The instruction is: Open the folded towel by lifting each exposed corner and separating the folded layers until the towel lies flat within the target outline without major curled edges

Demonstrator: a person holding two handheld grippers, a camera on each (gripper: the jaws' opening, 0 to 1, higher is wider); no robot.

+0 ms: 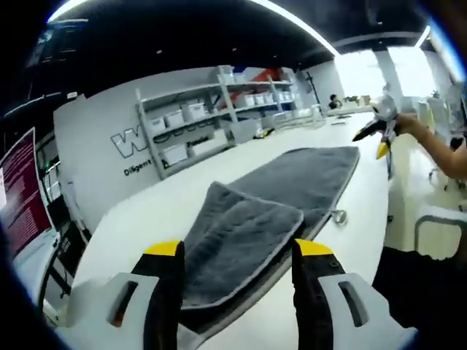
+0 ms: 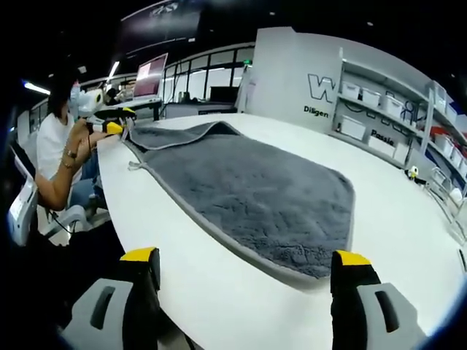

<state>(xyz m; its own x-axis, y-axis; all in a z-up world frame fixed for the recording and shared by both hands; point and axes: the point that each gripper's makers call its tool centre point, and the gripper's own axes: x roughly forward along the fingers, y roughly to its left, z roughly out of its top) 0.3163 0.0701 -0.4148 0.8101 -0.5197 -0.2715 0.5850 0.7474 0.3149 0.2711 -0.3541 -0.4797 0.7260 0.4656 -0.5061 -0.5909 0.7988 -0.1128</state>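
The grey towel [image 1: 292, 182] lay mostly open; one flap [image 1: 241, 233] remained folded at six o'clock. Both the left gripper [image 1: 237, 251] and right gripper [image 2: 244, 262] stood open, empty. The next move probably called for lifting that flap's corner.

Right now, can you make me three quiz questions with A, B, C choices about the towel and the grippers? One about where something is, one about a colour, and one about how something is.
1. Where does the towel lie?
A. On the white table
B. On a shelf
C. On the floor

2. What colour are the tips of the right gripper?
A. Red
B. Yellow
C. Green

3. How is the towel's end near the left gripper?
A. Rolled into a ball
B. Folded back over itself
C. Hanging off the table

Answers:
1. A, the grey towel is spread on the white tabletop in both views.
2. B, both jaw tips are yellow in the right gripper view.
3. B, in the left gripper view a flap lies doubled over the layer beneath.
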